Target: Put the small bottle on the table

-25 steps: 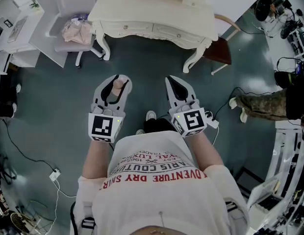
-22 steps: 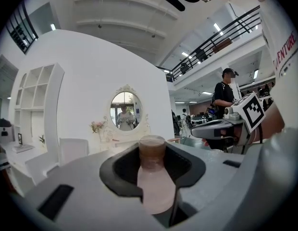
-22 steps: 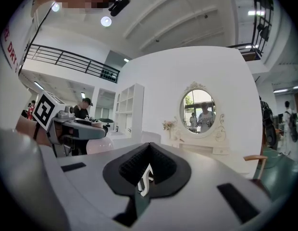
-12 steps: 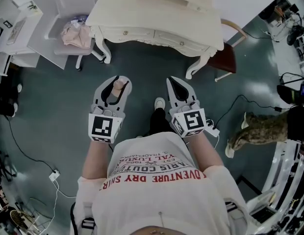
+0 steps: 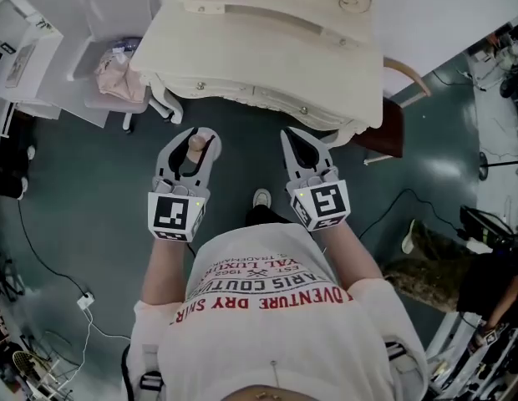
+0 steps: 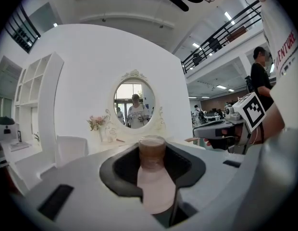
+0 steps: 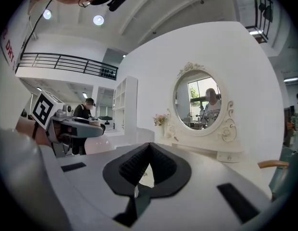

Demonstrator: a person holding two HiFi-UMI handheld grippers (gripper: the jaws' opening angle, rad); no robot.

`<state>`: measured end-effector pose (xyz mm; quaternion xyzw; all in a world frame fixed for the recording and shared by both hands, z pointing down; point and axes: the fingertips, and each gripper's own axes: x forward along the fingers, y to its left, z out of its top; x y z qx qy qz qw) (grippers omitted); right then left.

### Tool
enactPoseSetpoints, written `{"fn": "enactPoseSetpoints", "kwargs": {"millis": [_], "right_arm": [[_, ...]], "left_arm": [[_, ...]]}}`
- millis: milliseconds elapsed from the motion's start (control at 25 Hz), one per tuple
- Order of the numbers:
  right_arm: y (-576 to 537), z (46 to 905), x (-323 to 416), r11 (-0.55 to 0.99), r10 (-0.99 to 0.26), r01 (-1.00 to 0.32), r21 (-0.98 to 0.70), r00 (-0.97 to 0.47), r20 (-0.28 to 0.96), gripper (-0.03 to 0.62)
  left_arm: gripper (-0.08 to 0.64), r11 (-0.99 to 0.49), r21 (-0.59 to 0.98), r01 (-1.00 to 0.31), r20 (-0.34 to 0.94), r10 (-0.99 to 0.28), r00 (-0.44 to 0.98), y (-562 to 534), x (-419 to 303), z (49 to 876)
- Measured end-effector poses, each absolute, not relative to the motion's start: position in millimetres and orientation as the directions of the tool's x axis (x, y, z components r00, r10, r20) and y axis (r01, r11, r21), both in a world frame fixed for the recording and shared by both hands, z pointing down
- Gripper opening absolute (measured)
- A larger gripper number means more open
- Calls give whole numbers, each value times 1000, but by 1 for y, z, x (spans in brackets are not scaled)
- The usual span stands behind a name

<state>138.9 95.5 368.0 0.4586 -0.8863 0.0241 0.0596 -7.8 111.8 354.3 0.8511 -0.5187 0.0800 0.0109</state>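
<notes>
**Operator:** Where is the small bottle?

**Spotter:** Your left gripper [image 5: 196, 137] has the small bottle [image 5: 195, 149]. In the left gripper view its pale pink body sits between the two pads and its brown cap [image 6: 152, 148] points away from you. The jaws stand partway apart, pressed on the bottle's sides.

**Operator:** And my other hand?

**Spotter:** Your right gripper [image 5: 297, 140] carries nothing. In the right gripper view its dark pads meet at the tips, leaving only a small gap further back (you can see a sliver of the pale table through it).

**Operator:** How do I stand to the table?

**Spotter:** The cream dressing table [image 5: 242, 53] is right ahead of you. From the head view both grippers are side by side over the dark floor [image 5: 75, 190], their tips near the table's front edge and short of its top, so the bottle is not on the table. They point about level toward the oval mirror [image 6: 134, 104], with flowers [image 6: 96, 122] to its left.

**Operator:** Anything beside it?

**Spotter:** A white chair [image 5: 117, 15] with a pink cloth [image 5: 117, 65] on its seat stands left of the table, and a dark-seated chair [image 5: 386, 128] stands at its right corner.
</notes>
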Motion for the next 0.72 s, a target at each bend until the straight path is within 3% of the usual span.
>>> {"fn": "enactPoseSetpoints", "kwargs": {"millis": [400, 720], "right_arm": [[-25, 377, 164, 637, -761, -771, -2, -630, 155, -2], [-99, 390, 145, 642, -753, -767, -17, -634, 178, -2]], "left_arm": [[141, -418, -61, -906, 183, -897, 401, -5, 23, 365], [141, -420, -39, -907, 210, -891, 403, -80, 9, 381]]}}
